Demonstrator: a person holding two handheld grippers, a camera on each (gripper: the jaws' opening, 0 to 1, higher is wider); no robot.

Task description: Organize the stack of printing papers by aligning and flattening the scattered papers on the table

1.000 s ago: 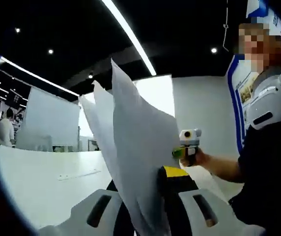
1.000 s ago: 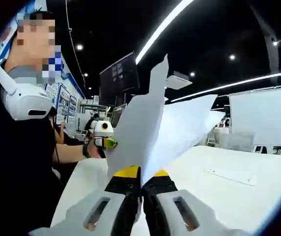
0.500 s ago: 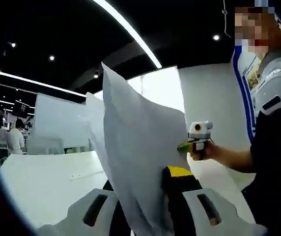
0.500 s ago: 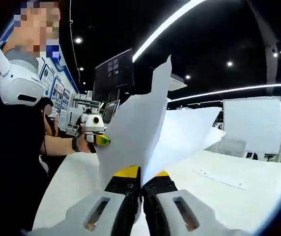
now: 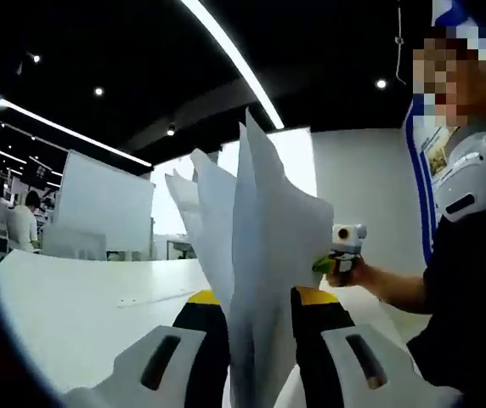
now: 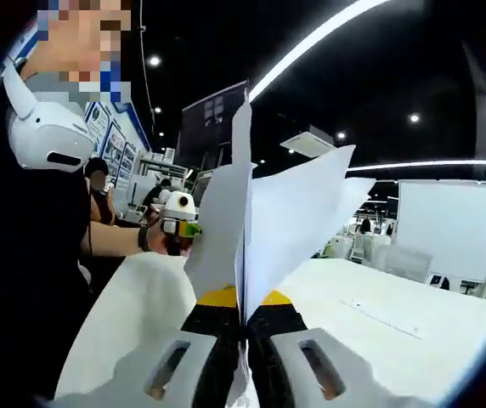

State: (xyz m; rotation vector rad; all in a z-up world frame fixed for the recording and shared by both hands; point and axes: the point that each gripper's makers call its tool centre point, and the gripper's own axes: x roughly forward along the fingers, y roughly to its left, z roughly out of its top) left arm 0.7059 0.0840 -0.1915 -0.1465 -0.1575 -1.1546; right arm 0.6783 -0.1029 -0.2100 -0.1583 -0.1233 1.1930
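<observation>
Papers [image 5: 264, 280] stand up in the air above the white counter [image 5: 81, 314], white sheets fanned apart at their tops with pointed corners sticking up. The left gripper [image 5: 256, 327] clenches its fingers [image 5: 202, 327] on the near bottom edge. The right gripper [image 6: 243, 319] pinches the papers [image 6: 264, 229] too, fingers [image 6: 217, 319] pressed tight together. In the left gripper view, the person's hand [image 5: 349, 270] holds the other gripper at the right, just past the sheets. In the right gripper view, screens [image 6: 213, 123] hang far off.
</observation>
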